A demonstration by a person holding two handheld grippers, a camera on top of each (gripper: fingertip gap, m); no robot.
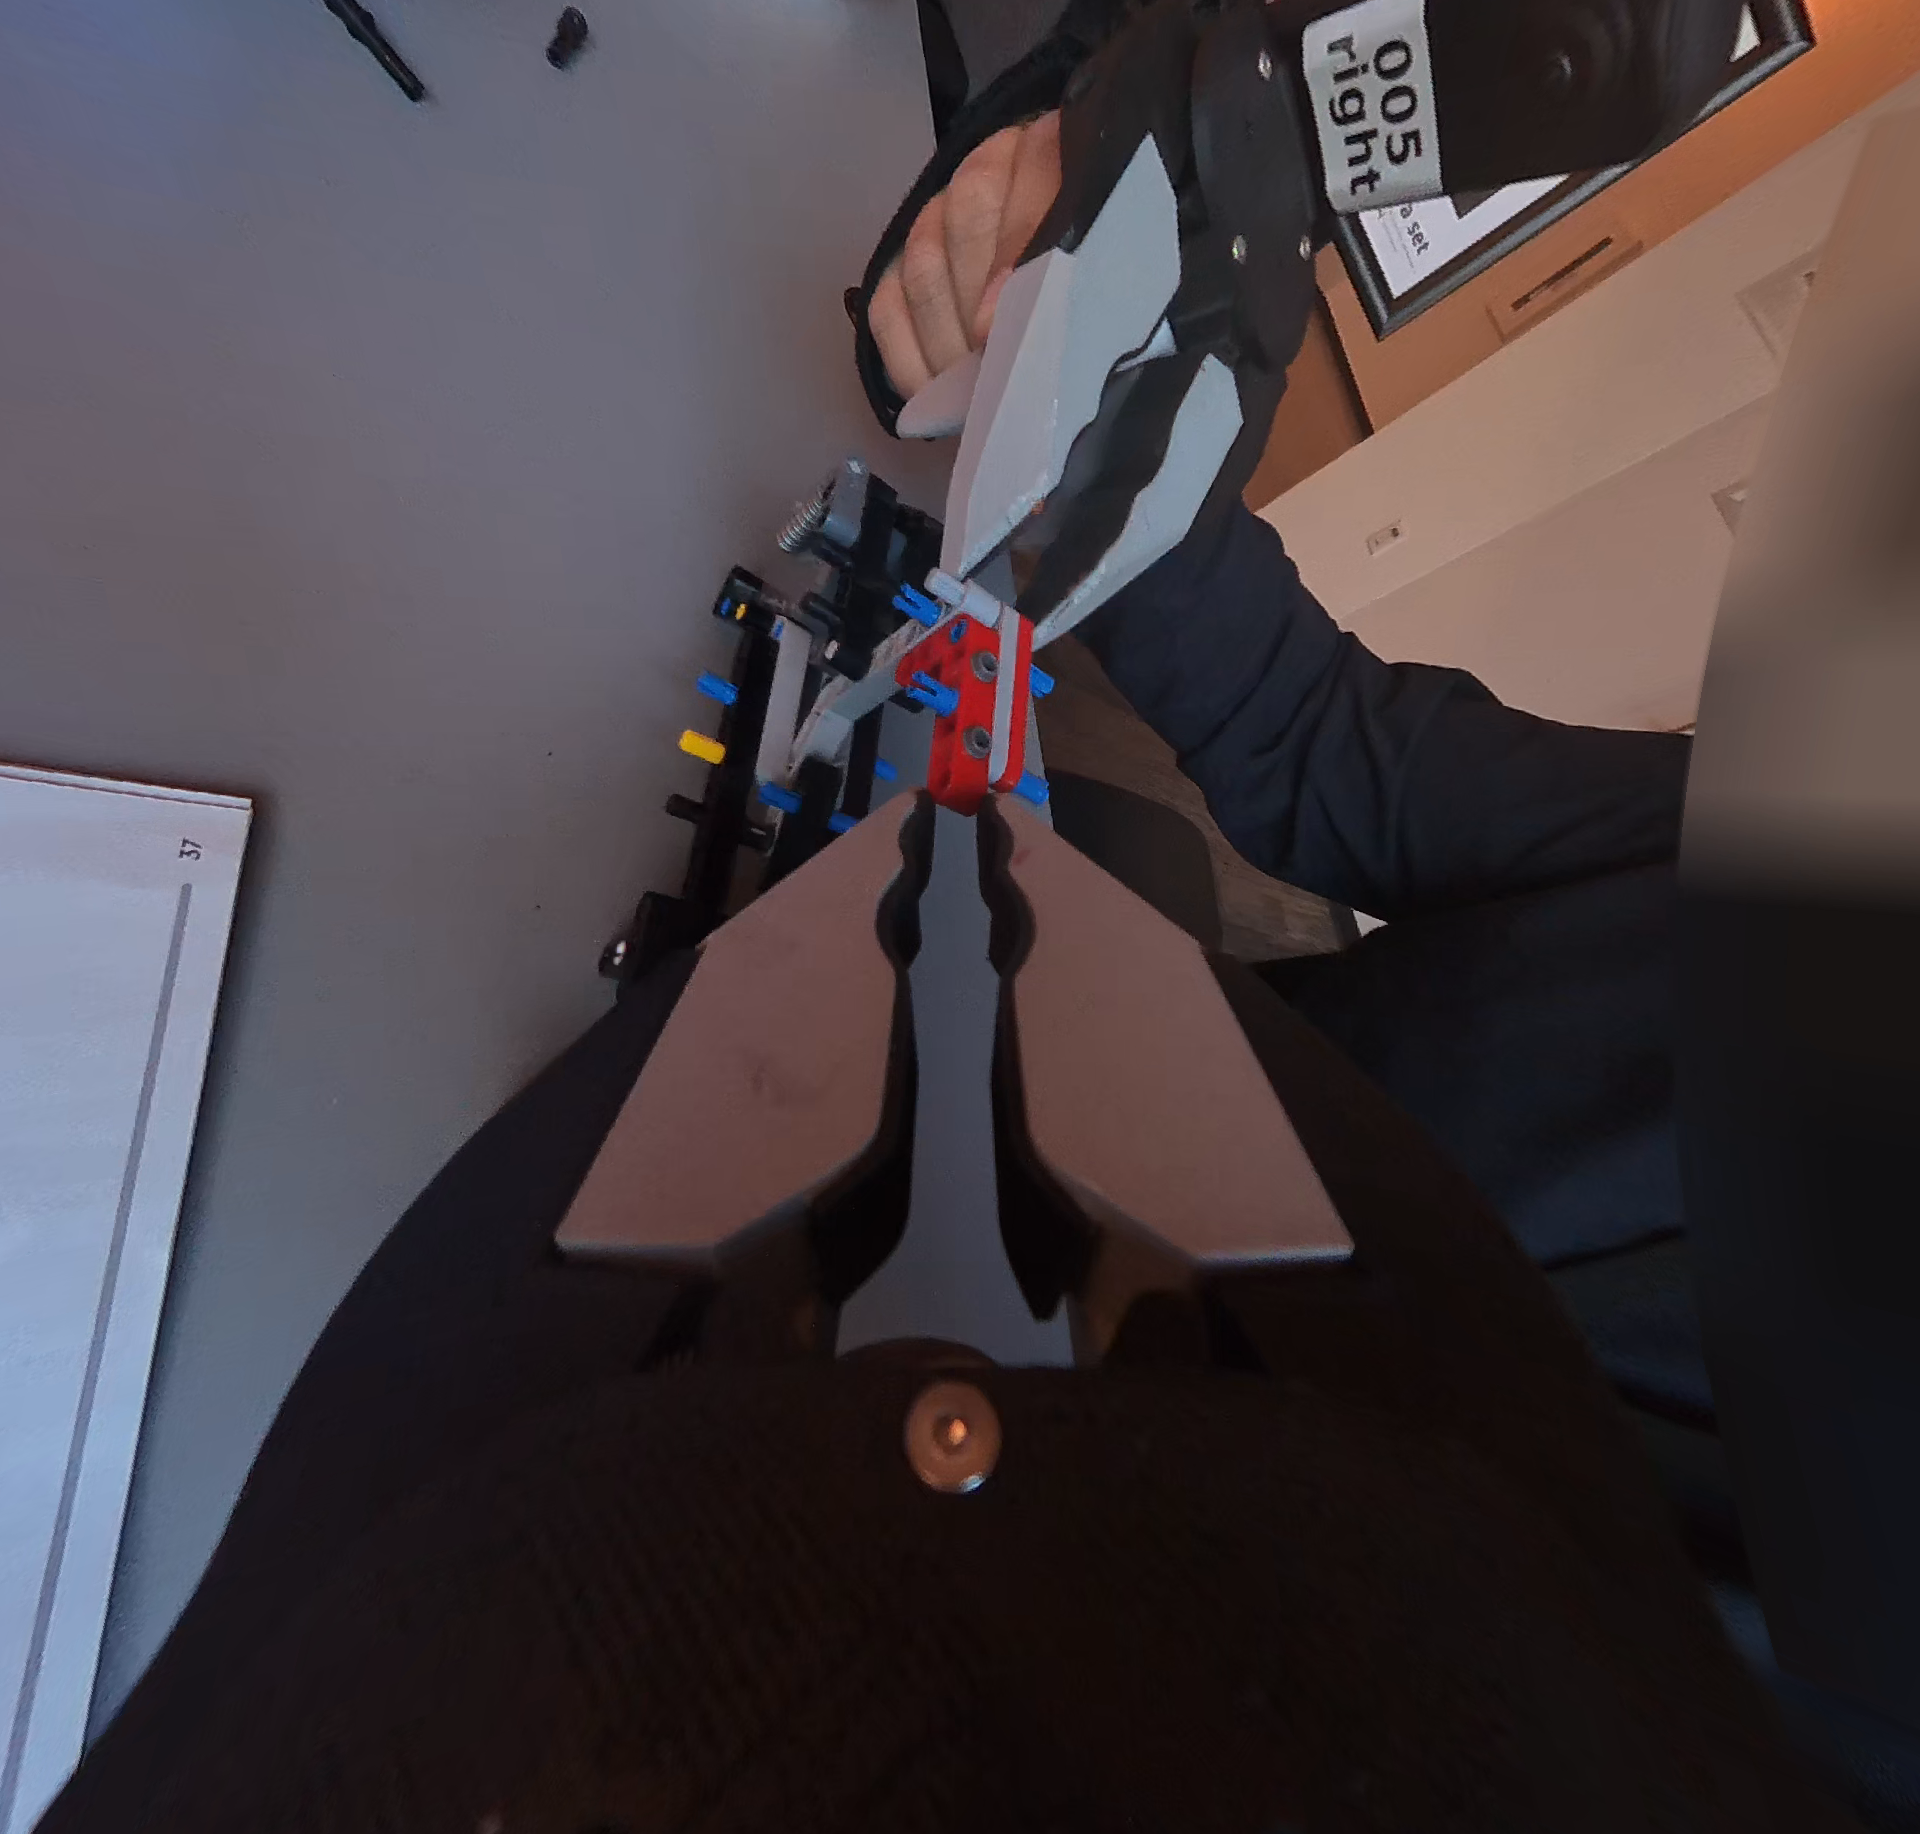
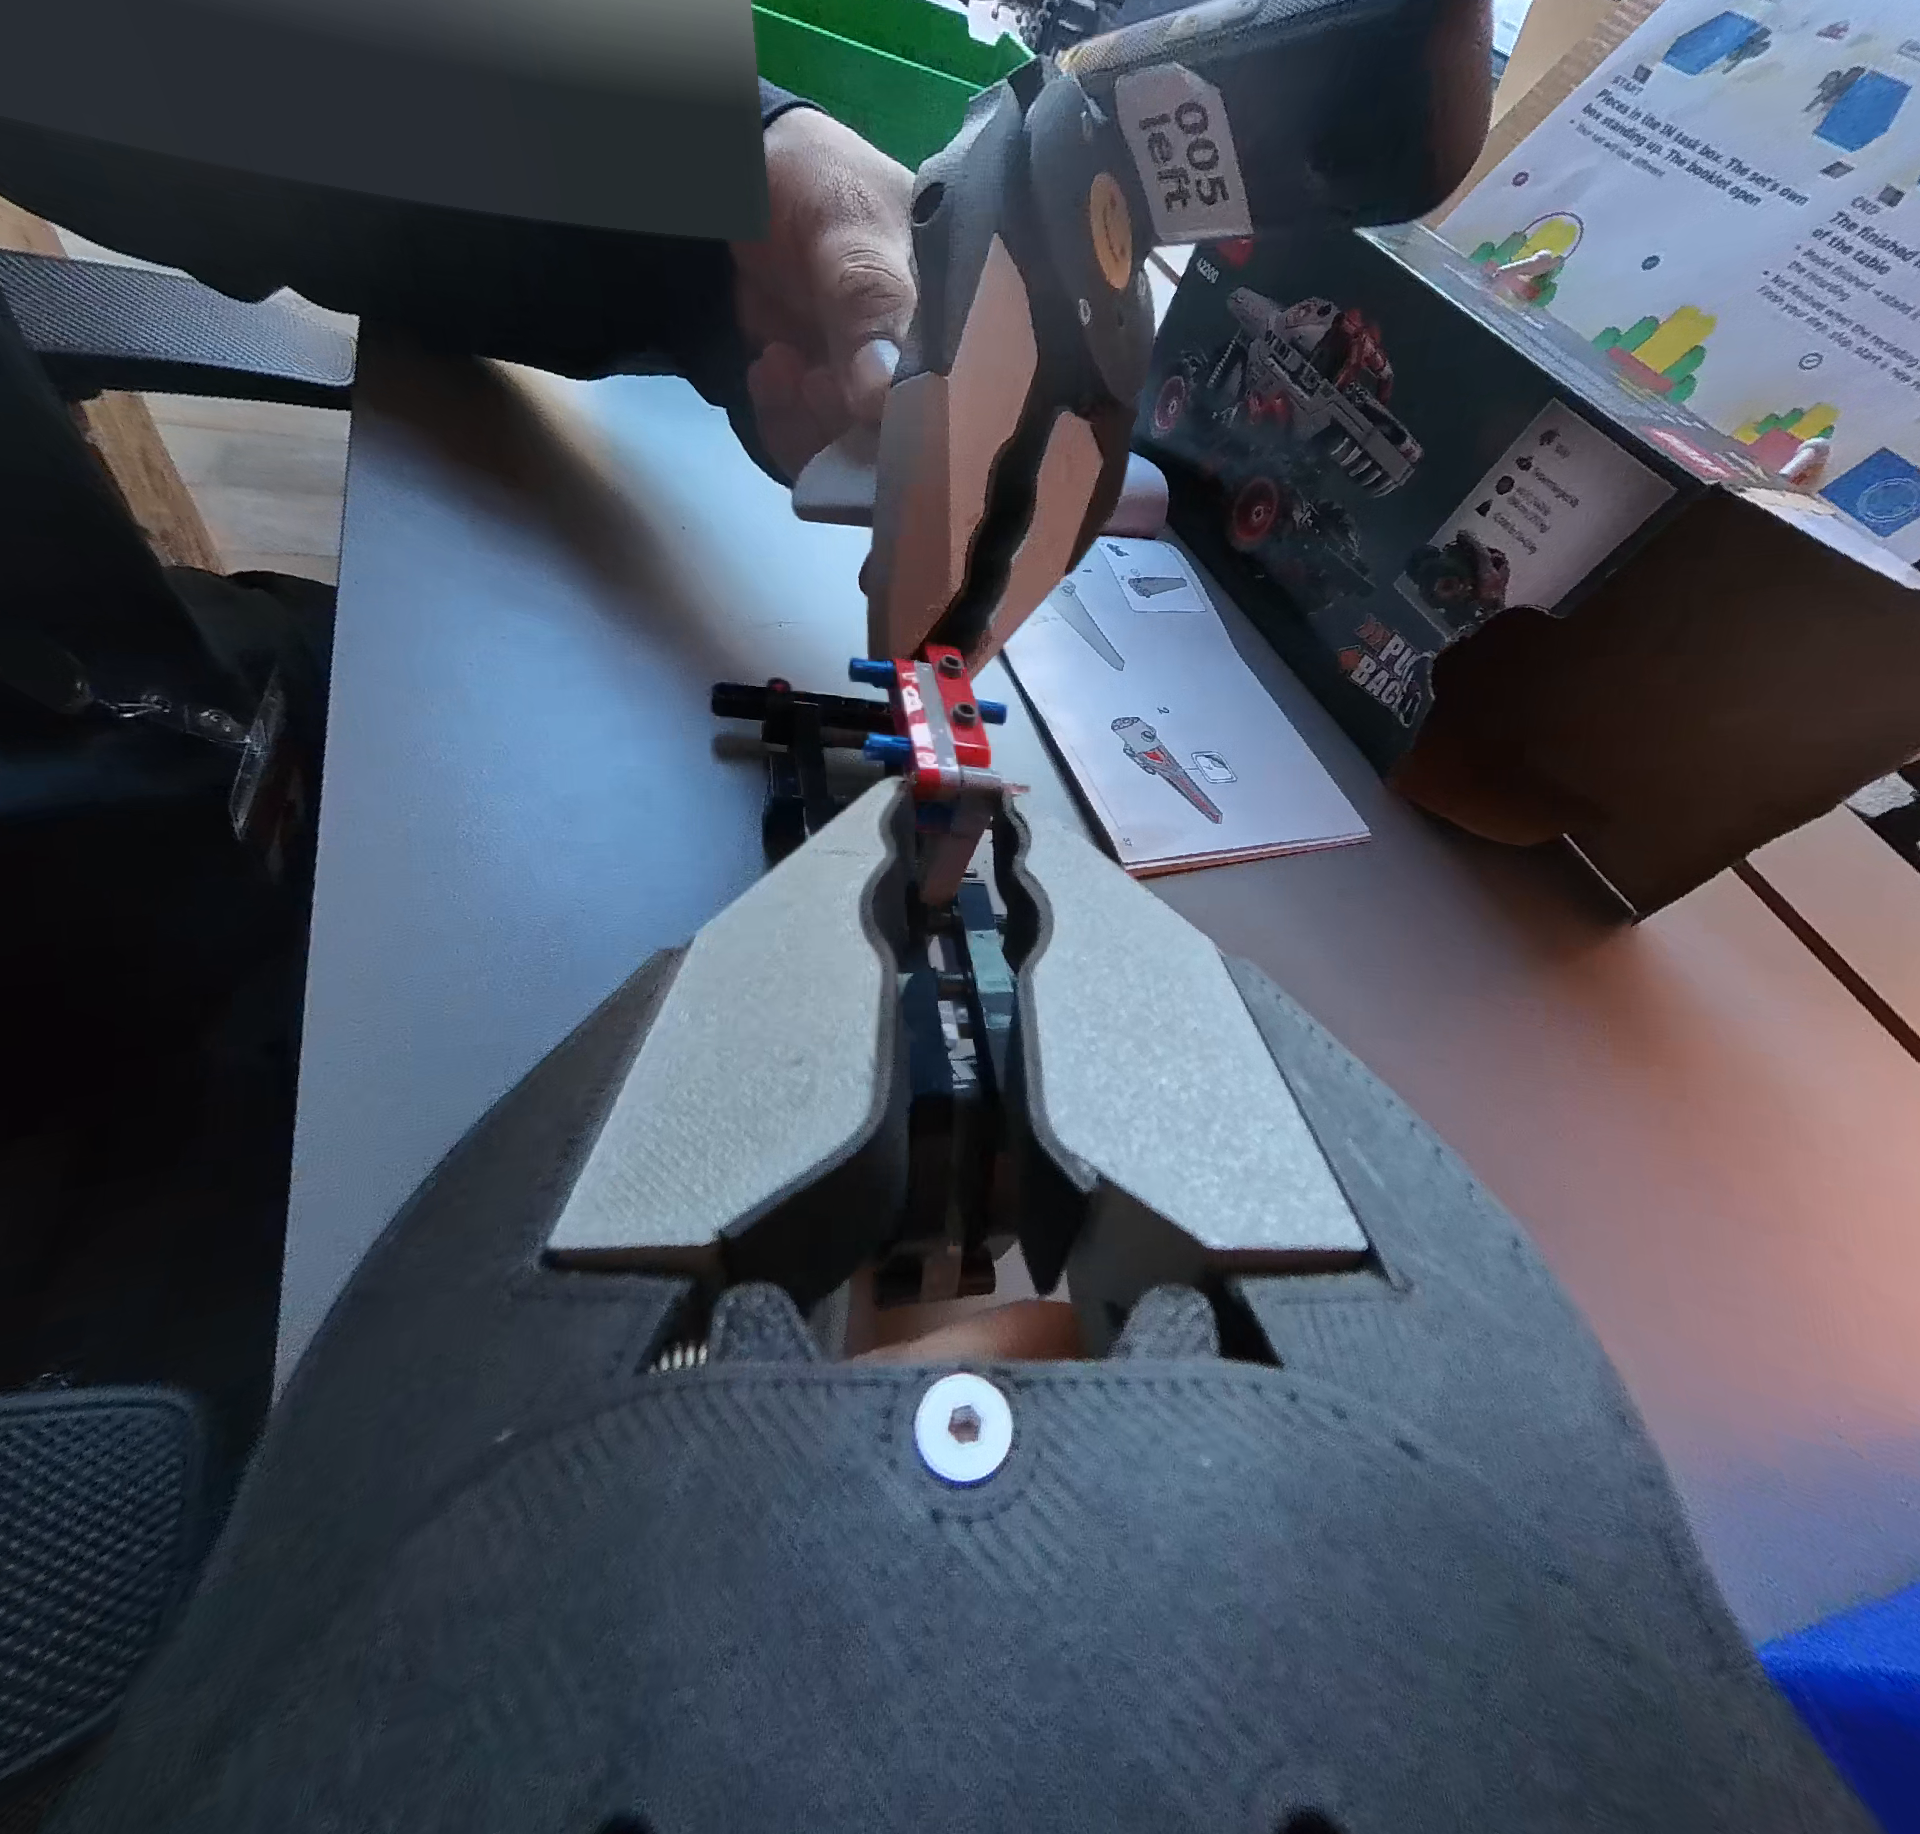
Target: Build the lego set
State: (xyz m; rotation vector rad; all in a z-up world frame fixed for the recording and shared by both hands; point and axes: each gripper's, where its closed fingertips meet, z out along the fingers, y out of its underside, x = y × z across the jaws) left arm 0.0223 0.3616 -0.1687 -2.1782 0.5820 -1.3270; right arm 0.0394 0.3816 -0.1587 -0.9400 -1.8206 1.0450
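Left wrist view: the left claw (image 1: 951, 816) is pinching the near end of the red beam (image 1: 971, 709) – jaws nearly closed on it. The beam is running straight ahead, away from the tips; beyond it the right claw (image 1: 1023, 595) is meeting its far end, above the table (image 1: 416, 382).

Right wrist view: the right claw (image 2: 951, 802) is gripping the grey-black model (image 2: 961, 1015) between its fingers, the red beam (image 2: 945, 719) sitting just past the tips. The left claw (image 2: 940, 641) is descending onto the beam's far end – equally close.
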